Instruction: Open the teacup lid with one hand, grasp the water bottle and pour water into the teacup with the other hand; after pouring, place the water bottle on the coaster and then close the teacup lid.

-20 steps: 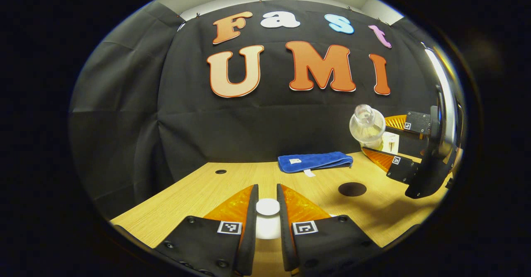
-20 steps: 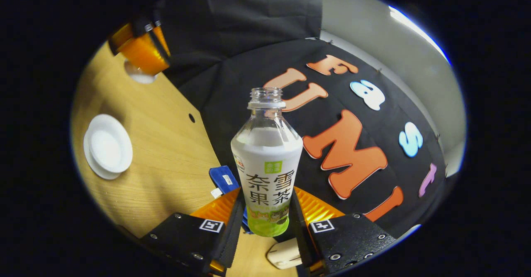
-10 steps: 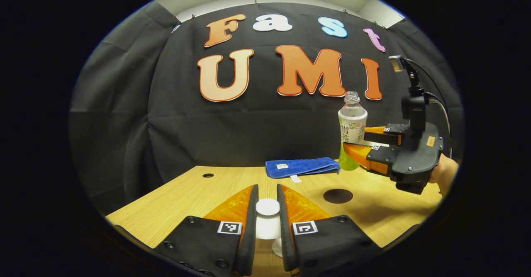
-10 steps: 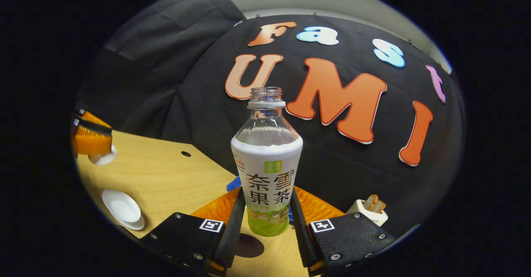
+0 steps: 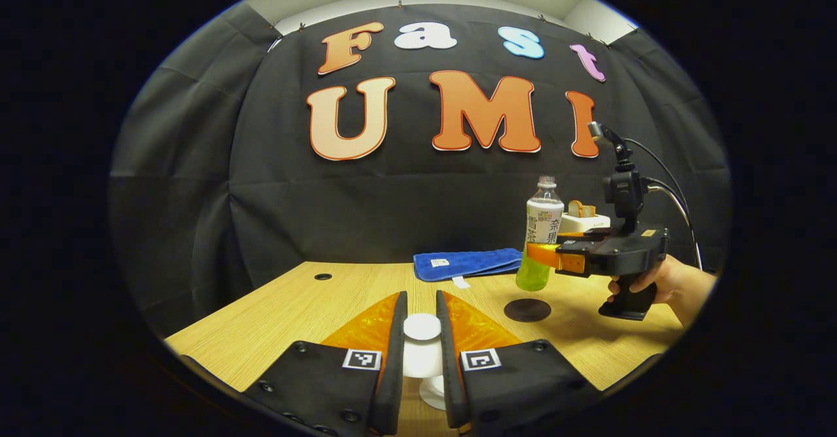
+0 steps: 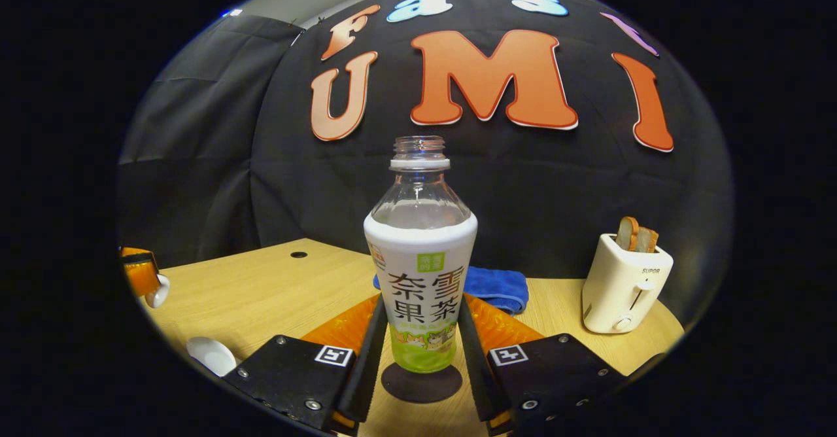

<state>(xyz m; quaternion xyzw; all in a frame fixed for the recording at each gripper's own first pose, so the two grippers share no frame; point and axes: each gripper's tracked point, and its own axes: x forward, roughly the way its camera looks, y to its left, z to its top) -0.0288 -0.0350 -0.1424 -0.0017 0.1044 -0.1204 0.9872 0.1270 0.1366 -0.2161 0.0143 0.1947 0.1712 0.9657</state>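
Note:
My right gripper [image 6: 422, 306] is shut on the water bottle [image 6: 420, 273], which is uncapped, upright and part full. The dark round coaster [image 6: 422, 383] lies on the table right under it. In the left gripper view the bottle [image 5: 541, 227] hangs a little above the coaster [image 5: 527, 309], held by the right gripper [image 5: 546, 254] and a hand [image 5: 673, 283]. My left gripper [image 5: 422, 313] is shut on the white teacup lid [image 5: 422, 327], lifted over the white teacup [image 5: 431, 391]. The right gripper view has the teacup [image 6: 212, 355] at lower left, with the lid [image 6: 159, 291] above it.
A folded blue cloth [image 5: 467, 262] lies at the back of the wooden table [image 5: 294, 313]. A white toaster [image 6: 624, 280] with bread in it stands at the back right. A small round hole [image 6: 299, 254] is in the tabletop at the back left.
The right gripper has turned the bottle from tilted back to upright and brought it down over the coaster. The left gripper has kept the lid lifted in place.

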